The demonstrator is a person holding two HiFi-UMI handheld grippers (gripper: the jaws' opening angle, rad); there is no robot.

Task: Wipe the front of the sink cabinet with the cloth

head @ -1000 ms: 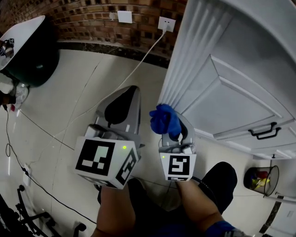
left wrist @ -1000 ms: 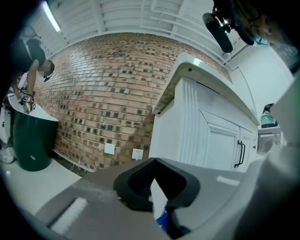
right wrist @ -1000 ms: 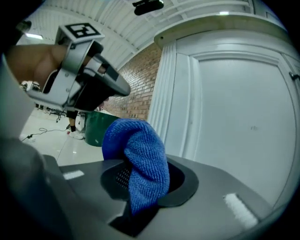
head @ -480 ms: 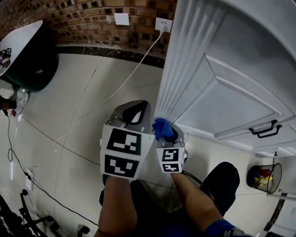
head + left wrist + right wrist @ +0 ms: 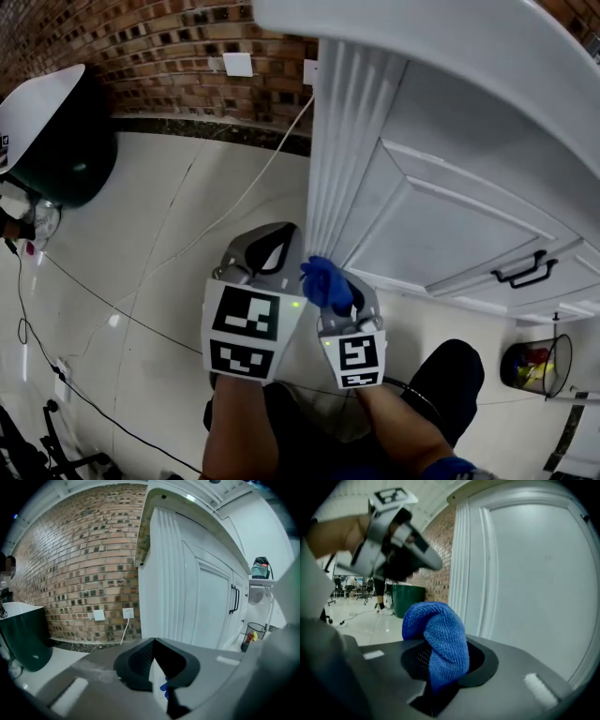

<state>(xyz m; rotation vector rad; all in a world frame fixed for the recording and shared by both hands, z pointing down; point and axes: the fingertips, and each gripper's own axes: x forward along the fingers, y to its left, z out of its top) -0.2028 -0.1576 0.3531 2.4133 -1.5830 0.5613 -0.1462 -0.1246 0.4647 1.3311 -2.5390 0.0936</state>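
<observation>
Right gripper [image 5: 440,667]: jaws clamped on the blue cloth [image 5: 438,637], which sticks up as a bunched wad; only a short fold is pinched.
Left gripper [image 5: 153,654]: jaws closed tip to tip, nothing between them; it sits just beside the right one.
Cloth position: low, at the foot of the cabinet's fluted corner post [image 5: 330,178]. Can't confirm contact from any view.
Risk 1: slip-out. Dragging across the flutes probably tugs the wad, and the short pinch may let go.
Risk 2: hard contact. The wad is small, so if the gripper tilts, a bare jaw edge could scrape the white paint.
Risk 3: gripper clash. The two are side by side, so a wide stroke toward the left likely bumps them.
Risk 4: handle snag. A stroke across the door panel [image 5: 450,225] ends near the black handle [image 5: 520,272], where the cloth could catch.
Risk 5: power cable [image 5: 253,187] lies on the floor by the post; a low pass could hook it.
</observation>
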